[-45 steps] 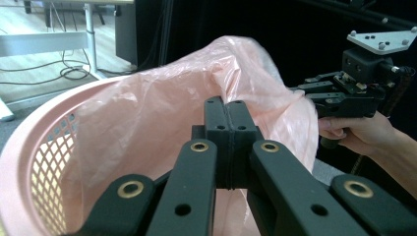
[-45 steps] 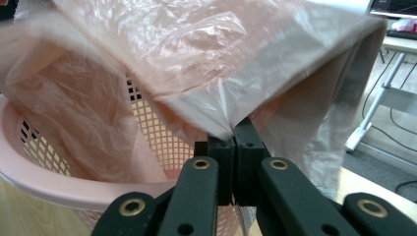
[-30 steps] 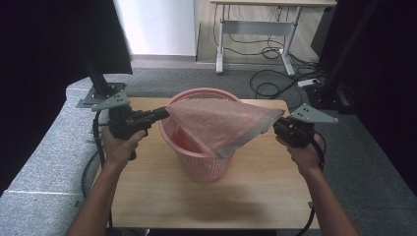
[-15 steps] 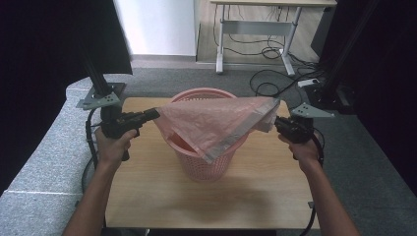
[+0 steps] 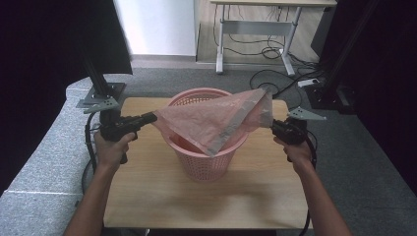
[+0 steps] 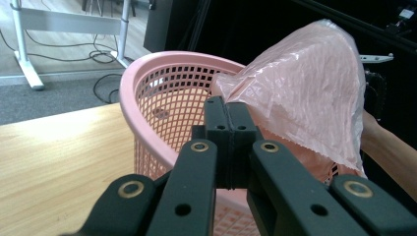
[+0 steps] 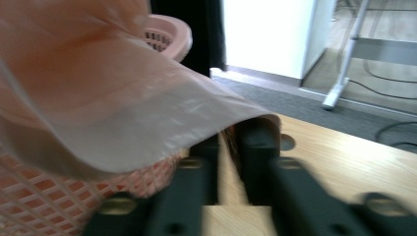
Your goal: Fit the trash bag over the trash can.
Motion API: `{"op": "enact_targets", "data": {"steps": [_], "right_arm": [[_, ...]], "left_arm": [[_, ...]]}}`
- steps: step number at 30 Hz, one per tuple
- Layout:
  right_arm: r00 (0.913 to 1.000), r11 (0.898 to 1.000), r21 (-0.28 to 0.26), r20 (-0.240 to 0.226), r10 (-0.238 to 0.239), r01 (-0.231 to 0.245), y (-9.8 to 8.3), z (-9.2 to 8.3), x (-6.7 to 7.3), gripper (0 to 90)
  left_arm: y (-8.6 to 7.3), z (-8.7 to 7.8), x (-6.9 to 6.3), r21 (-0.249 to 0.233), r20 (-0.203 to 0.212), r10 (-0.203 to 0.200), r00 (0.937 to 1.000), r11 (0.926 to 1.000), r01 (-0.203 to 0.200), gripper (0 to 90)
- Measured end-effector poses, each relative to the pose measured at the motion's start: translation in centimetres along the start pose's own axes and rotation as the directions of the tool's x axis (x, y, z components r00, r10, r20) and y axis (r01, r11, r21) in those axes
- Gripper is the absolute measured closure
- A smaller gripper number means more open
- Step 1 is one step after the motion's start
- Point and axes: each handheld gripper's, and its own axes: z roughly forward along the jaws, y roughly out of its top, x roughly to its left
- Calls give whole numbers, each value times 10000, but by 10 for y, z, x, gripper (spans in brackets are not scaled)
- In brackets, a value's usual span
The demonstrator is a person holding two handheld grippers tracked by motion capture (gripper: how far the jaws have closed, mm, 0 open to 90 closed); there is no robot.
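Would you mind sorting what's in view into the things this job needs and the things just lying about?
In the job:
- pink plastic bag
- pink basket
- left gripper, shut on the bag
- right gripper, jaws just opening

Lying about:
- white desk frame
- floor cables

Lowered over the past second: pink plastic bag (image 5: 216,123), now sagging onto the rim of the pink basket (image 5: 196,157) instead of stretched taut above it. Dropped and drifted slightly outward: left gripper (image 5: 150,118) and right gripper (image 5: 273,125). Right gripper's jaws just been opening a little, a gap now showing between them, bag edge draped over their tips.
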Motion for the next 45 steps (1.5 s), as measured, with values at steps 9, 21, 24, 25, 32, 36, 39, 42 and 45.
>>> {"op": "enact_targets", "data": {"steps": [9,21,24,25,32,36,39,42,45], "right_arm": [[9993,9982,-587,358,-100,121,-11,-57,11,485],[9969,9922,-1047,-320,-713,676,9,-78,39,486],[9958,9907,-1054,-216,-886,858,21,-69,42,485],[9960,9909,-1045,-177,-873,850,23,-67,42,486],[9972,9916,-1080,-145,-728,708,36,-51,38,505],[9958,9926,-872,409,-816,849,42,-49,44,512],[9954,9912,-1038,571,-770,826,45,-55,43,510],[9972,9891,-1308,394,-632,679,45,-65,41,514],[9961,9880,-1274,172,-863,878,45,-68,47,519]], "left_arm": [[-7,4,-4,58,51,147,9999,9999,-147,900],[-6,14,-10,186,157,214,9996,9996,-216,900],[-6,14,-8,208,151,186,9997,9996,-189,900],[-7,14,-8,207,152,162,9998,9996,-165,900],[-7,12,-7,167,163,134,9998,9998,-137,900],[-7,11,-6,152,176,116,9998,9998,-119,900],[-7,11,-6,142,217,111,9997,9998,-114,900],[-7,11,-6,148,221,111,9997,9998,-114,900],[-7,12,-7,130,220,102,9997,9999,-105,900]]}}
